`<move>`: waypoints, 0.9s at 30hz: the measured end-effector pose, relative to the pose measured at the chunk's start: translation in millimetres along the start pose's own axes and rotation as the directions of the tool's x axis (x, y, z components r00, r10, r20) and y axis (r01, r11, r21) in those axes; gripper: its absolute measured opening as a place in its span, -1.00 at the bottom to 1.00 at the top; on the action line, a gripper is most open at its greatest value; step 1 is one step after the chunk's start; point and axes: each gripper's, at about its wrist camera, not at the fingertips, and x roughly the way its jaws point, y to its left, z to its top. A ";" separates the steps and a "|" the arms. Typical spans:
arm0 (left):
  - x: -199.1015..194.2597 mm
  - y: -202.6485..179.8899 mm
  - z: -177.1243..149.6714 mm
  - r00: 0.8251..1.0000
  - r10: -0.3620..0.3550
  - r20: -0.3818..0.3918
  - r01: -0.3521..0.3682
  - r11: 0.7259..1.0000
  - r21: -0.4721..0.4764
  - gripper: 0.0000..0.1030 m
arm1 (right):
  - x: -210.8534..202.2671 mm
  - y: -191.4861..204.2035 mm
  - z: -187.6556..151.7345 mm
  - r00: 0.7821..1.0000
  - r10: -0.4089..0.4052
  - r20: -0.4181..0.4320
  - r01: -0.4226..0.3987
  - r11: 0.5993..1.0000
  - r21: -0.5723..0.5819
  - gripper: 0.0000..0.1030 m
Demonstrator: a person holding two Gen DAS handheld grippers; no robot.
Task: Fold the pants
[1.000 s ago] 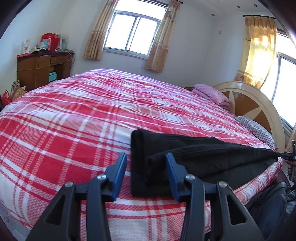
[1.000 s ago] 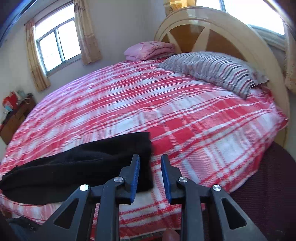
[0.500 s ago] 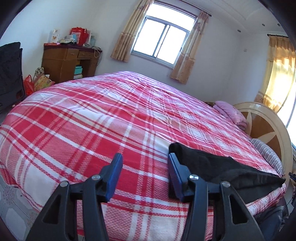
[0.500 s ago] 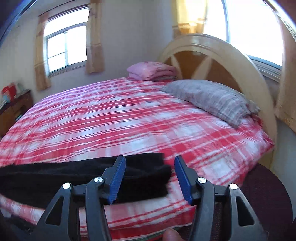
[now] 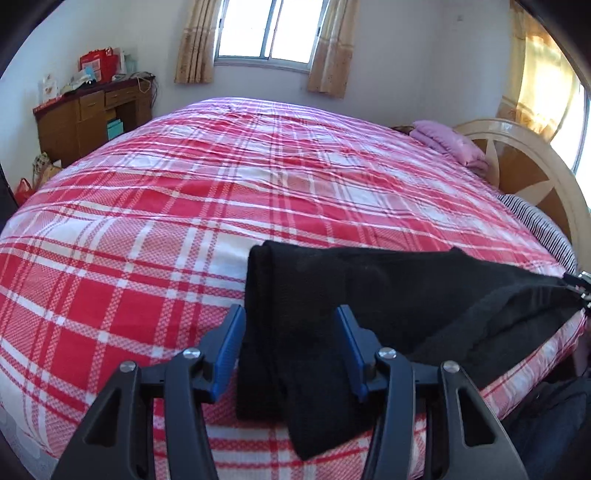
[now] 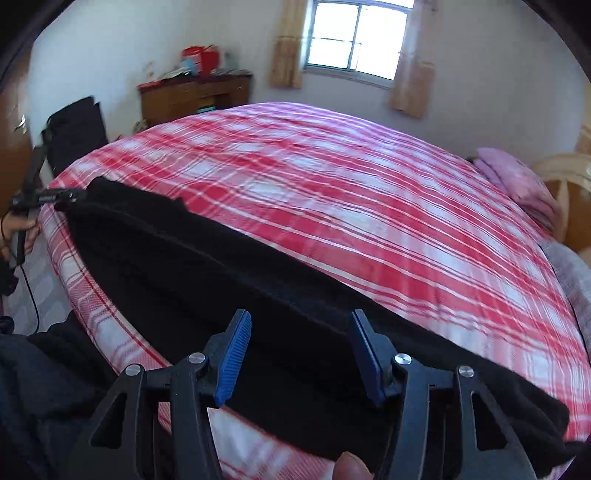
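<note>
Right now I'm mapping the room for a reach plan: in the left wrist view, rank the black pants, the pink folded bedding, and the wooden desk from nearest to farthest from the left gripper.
1. Black pants, right under the left gripper, on the bed's near edge.
2. Pink folded bedding, far right by the headboard.
3. Wooden desk, far left against the wall.
The last two are close; the desk looks slightly farther.

Left gripper [image 5: 290,345] jaws apart over black pants [image 5: 369,291]; plaid bedspread [image 5: 147,229] beneath

A home bedroom: ahead of the tongs spreads a wide bed [image 5: 155,229] under a red plaid cover, with a curved headboard [image 5: 532,166] and folded pink bedding [image 5: 447,142] to the right, a curtained window [image 5: 269,29] beyond, and a cluttered wooden desk [image 5: 92,114] far left.
</note>
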 end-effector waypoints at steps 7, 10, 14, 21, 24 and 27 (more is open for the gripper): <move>7.3 3.1 14.2 0.999 -0.054 -0.007 0.054 0.998 -0.042 -0.04 | 37.2 30.7 6.7 0.998 0.035 -0.042 -0.038 0.996 -0.083 0.10; 13.0 2.4 18.2 0.999 -0.045 -0.021 0.044 0.998 -0.048 -0.15 | 38.7 34.9 2.1 0.998 0.041 -0.054 -0.046 0.994 -0.094 0.10; 20.2 -2.2 20.0 0.999 -0.008 -0.049 0.006 0.999 -0.034 -0.51 | 43.0 33.4 3.1 0.998 0.039 -0.057 -0.044 0.994 -0.096 0.10; 7.4 -1.5 21.1 1.000 0.003 -0.027 -0.005 0.998 -0.061 -0.76 | 60.1 37.0 6.7 0.996 0.051 -0.073 -0.059 0.993 -0.106 0.10; 5.4 -1.9 23.8 1.000 -0.009 -0.020 0.007 0.998 -0.067 -0.79 | 68.8 43.0 6.4 0.995 0.048 -0.087 -0.059 0.989 -0.132 0.00; 6.8 0.6 28.6 1.000 -0.028 -0.015 0.026 0.996 -0.084 -0.81 | 70.3 49.1 6.0 0.995 0.032 -0.092 -0.047 0.986 -0.159 -0.69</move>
